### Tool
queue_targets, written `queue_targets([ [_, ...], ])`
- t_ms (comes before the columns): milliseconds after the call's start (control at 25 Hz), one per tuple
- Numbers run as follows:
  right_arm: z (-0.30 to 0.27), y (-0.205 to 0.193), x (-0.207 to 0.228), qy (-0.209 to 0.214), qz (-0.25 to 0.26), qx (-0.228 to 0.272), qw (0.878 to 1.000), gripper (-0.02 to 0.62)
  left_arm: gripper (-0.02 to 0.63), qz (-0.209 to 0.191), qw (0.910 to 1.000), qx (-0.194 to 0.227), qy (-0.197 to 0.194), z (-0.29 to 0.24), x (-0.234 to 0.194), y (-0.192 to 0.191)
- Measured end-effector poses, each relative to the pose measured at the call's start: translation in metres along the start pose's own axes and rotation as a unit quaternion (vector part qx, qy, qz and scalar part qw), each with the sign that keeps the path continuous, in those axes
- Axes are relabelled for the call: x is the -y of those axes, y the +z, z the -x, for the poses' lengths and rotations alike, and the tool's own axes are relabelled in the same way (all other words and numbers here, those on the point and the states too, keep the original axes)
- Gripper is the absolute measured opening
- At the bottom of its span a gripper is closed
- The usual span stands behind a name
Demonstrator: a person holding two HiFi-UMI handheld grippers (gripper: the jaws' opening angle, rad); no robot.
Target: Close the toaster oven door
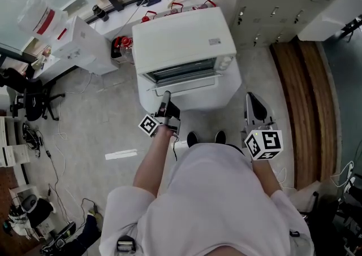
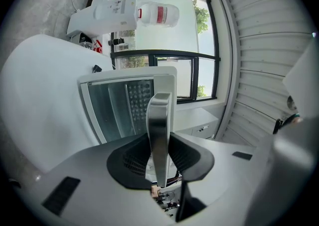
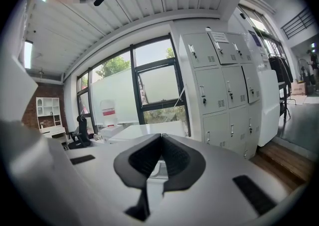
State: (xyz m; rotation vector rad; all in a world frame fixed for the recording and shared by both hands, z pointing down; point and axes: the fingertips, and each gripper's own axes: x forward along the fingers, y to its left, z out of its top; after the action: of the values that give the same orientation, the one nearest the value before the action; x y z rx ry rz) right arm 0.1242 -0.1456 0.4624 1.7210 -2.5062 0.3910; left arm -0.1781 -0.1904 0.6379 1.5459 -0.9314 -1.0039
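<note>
The left gripper [image 2: 159,142] is clamped on the metal handle [image 2: 160,108] of the door [image 2: 117,110], which stands partly open at the front of the toaster oven [image 1: 184,37] on its white stand [image 1: 222,99]. The right gripper [image 3: 160,140] is pinched together on nothing, off to the right. The grasp looks done, but the door is not yet pushed up flush.

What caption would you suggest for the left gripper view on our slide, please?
Left tongs shut on the metal handle of the toaster oven door, windows beyond.
</note>
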Motion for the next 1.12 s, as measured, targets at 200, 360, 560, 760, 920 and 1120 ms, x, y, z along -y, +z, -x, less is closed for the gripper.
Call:
queue_targets([
  [200,0.004,-0.002,0.001,-0.004,-0.001,0.001,1.000,0.011,0.120,-0.003,1.0000,0.001,-0.002,-0.011,0.004,0.008],
  [360,0.006,-0.002,0.002,-0.007,-0.001,0.002,1.000,0.011,0.118,-0.008,0.9999,0.003,-0.007,-0.022,0.008,0.015],
  [560,0.009,-0.004,0.004,-0.010,-0.001,0.004,1.000,0.011,0.118,-0.006,0.9998,0.011,-0.017,-0.032,0.010,0.021],
  [760,0.010,-0.001,0.004,-0.012,-0.002,0.005,1.000,0.011,0.118,-0.002,0.9996,0.020,-0.022,-0.044,0.015,0.029],
  [920,0.011,-0.002,0.004,-0.013,-0.004,0.007,1.000,0.011,0.118,-0.013,0.9995,0.018,-0.022,-0.051,0.013,0.032],
  [1120,0.009,-0.001,0.006,-0.014,-0.005,0.008,1.000,0.011,0.118,-0.014,0.9995,0.016,-0.024,-0.060,0.016,0.038],
])
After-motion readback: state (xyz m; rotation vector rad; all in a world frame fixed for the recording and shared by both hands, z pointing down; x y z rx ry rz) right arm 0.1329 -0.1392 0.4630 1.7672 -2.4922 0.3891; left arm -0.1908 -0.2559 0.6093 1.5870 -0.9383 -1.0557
